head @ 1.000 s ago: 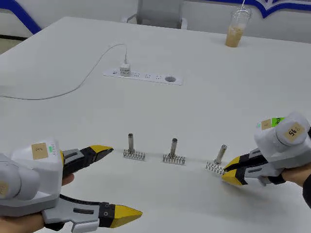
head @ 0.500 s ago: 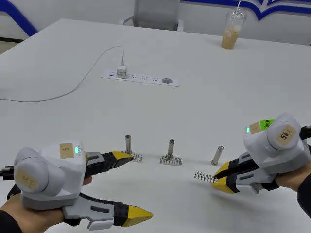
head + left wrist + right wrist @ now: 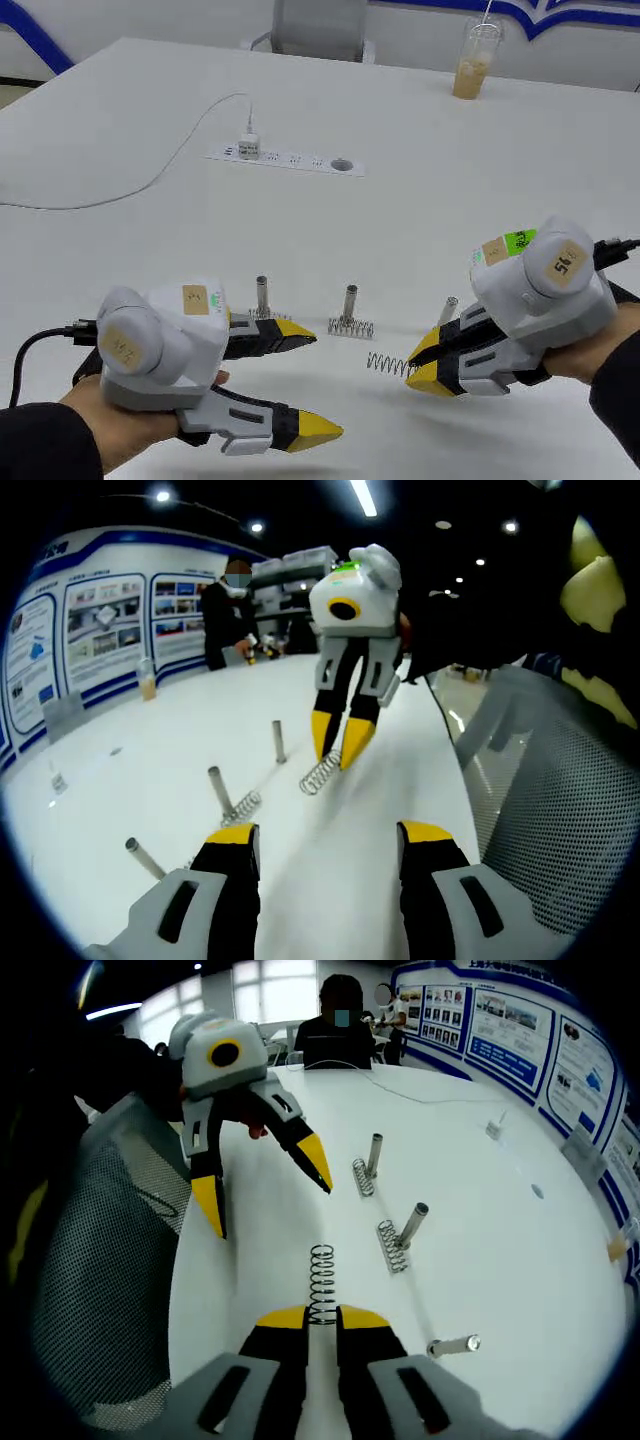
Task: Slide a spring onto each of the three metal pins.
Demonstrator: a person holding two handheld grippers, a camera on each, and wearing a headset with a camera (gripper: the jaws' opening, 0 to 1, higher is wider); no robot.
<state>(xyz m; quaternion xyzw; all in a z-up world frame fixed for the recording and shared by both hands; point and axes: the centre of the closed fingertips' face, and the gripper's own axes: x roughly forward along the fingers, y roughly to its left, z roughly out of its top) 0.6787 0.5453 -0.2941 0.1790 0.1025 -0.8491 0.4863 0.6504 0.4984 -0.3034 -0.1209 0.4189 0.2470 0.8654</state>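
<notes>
- The white table (image 3: 450, 190) lay bare across the middle of the head view, from the row of 3 pins up to the power strip (image 3: 285, 158) and its cable (image 3: 170, 165) at upper left.
- A cup (image 3: 471, 62) and a chair (image 3: 320, 28) stood at the far edge, along the top of the frame, well apart from the work.
- In the left gripper view the table's near edge ran down the right side, with a mesh seat (image 3: 560, 810) just beyond it.
- The left pin (image 3: 262, 295), middle pin (image 3: 349, 302) and right pin (image 3: 448, 310) were short grey metal rods, standing in a row at lower centre with clear gaps between them.
- The middle spring (image 3: 351, 327) lay at the foot of the middle pin. The left spring (image 3: 265, 315) lay at the foot of the left pin, partly hidden behind a jaw.
- The left gripper (image 3: 312, 385), at lower left, had its jaws spread wide and held nothing. Its upper yellow tip sat just in front of the left pin.
- The right gripper (image 3: 413, 368), at lower right, had its jaws nearly closed on 1 end of the held spring (image 3: 385, 363).
- The held spring was a thin, straight, silvery open coil. It pointed left, in front of the right pin and between the 2 grippers. Whether its free end touched the table could not be told.
</notes>
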